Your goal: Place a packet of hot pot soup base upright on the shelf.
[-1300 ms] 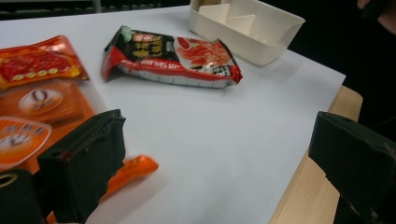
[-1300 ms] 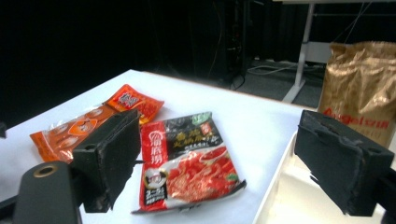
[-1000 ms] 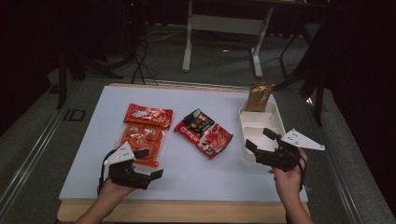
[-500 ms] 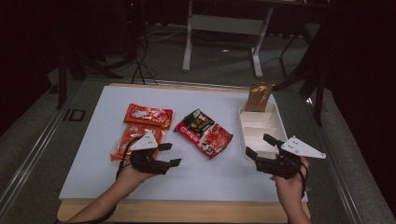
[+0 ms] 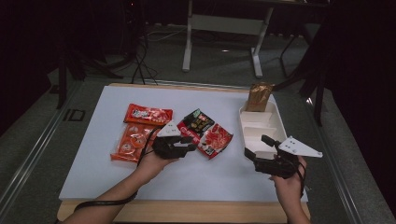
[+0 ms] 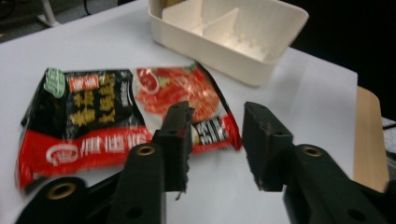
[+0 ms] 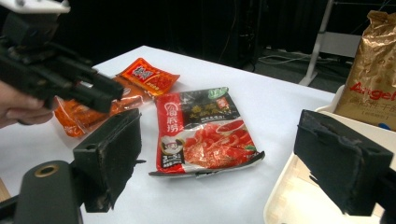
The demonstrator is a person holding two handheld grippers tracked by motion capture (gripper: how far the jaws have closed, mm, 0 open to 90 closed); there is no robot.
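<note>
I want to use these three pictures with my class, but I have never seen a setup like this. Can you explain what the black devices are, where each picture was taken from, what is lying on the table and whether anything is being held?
A person sits at a white table and holds a black two-jaw gripper in each hand: the left gripper and the right gripper. One picture comes from a camera above the table. The other two come from small cameras riding on the grippers, looking along their own jaws.

On the table lie a red-and-black food packet, a red packet and an orange packet. At the right stands a cream divided tray with a gold bag upright in its far end.

Both grippers are open and hold nothing. The left one hovers at the red-and-black packet.
</note>
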